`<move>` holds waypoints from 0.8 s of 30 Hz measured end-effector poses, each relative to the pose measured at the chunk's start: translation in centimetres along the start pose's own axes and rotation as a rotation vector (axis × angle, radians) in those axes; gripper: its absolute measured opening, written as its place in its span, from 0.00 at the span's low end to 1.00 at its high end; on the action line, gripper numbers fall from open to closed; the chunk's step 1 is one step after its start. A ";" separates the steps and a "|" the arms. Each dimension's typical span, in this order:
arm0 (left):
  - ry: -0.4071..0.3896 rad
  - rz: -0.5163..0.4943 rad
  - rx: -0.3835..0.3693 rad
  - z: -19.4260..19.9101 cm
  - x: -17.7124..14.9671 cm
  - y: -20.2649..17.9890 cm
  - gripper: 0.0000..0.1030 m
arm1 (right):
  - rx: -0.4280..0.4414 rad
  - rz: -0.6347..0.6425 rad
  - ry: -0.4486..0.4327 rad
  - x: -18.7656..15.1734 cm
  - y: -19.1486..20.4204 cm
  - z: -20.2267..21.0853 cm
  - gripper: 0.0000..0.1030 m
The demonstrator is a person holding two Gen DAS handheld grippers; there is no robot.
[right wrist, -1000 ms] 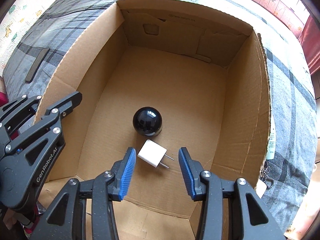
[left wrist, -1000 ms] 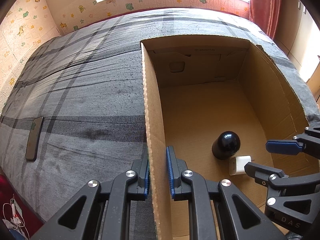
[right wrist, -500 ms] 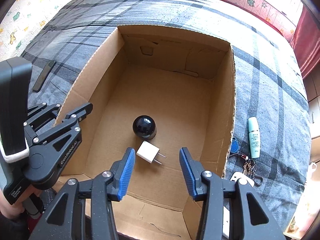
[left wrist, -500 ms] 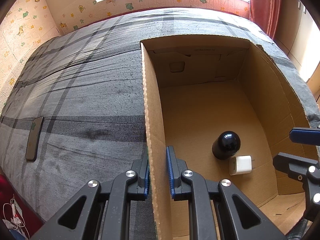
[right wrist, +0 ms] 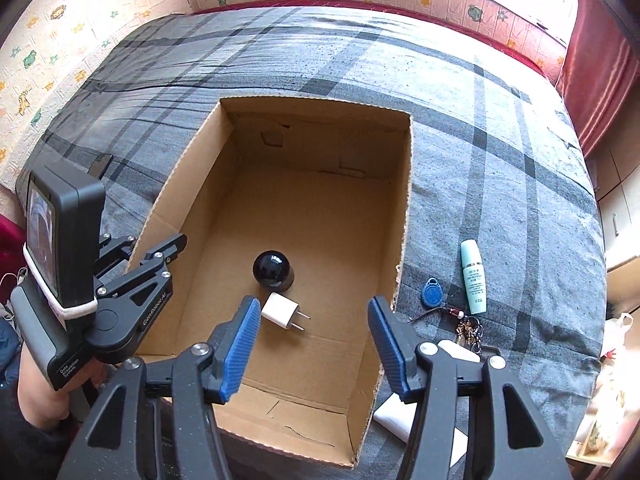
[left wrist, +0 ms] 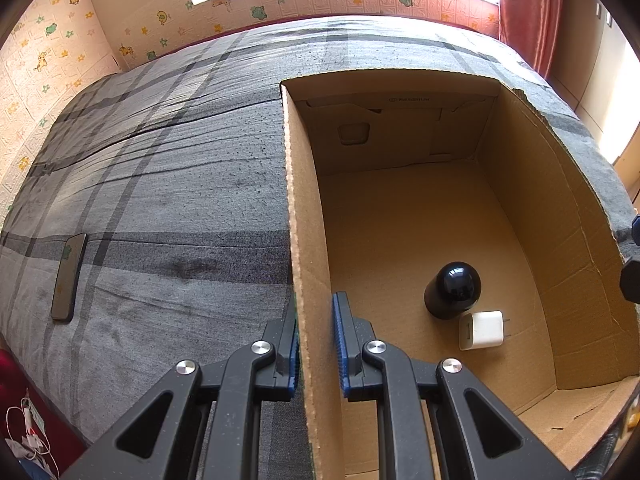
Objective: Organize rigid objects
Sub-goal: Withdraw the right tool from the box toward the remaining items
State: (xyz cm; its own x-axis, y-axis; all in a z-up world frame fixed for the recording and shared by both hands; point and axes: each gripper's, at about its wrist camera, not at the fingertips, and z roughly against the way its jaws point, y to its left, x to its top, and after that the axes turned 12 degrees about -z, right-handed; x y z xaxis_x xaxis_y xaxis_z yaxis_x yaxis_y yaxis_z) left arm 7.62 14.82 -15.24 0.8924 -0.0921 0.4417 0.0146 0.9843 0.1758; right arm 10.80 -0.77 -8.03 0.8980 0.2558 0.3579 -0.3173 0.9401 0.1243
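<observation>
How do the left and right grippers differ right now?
The left gripper is shut on the cardboard box wall, one pad on each side; the right gripper is open and holds nothing. The left sits at the box's left wall; the right hangs above its near end, over the white charger. Both have blue ribbed pads on black fingers.

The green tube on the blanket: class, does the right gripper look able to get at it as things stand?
Probably yes. The right gripper is open and empty above the box, and the green tube lies uncovered outside the box's right wall, beside the blue key fob.
</observation>
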 end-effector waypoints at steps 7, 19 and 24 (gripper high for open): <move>0.000 -0.002 0.001 0.0 0.0 0.0 0.15 | -0.023 -0.058 -0.047 0.5 -2.5 1.7 0.69; 0.002 -0.005 0.002 0.0 0.0 -0.1 0.15 | -0.080 -0.151 -0.082 0.8 -8.1 2.0 0.87; 0.003 -0.005 0.002 0.0 0.0 -0.1 0.15 | -0.099 -0.183 -0.076 0.4 -10.3 1.5 0.98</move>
State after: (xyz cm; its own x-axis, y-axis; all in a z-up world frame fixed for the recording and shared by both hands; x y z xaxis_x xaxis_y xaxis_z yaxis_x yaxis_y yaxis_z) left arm 7.64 14.74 -15.28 0.8936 -0.0964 0.4383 0.0178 0.9835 0.1799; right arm 14.01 -10.67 -7.80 0.9110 0.0648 0.4072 -0.1165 0.9878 0.1035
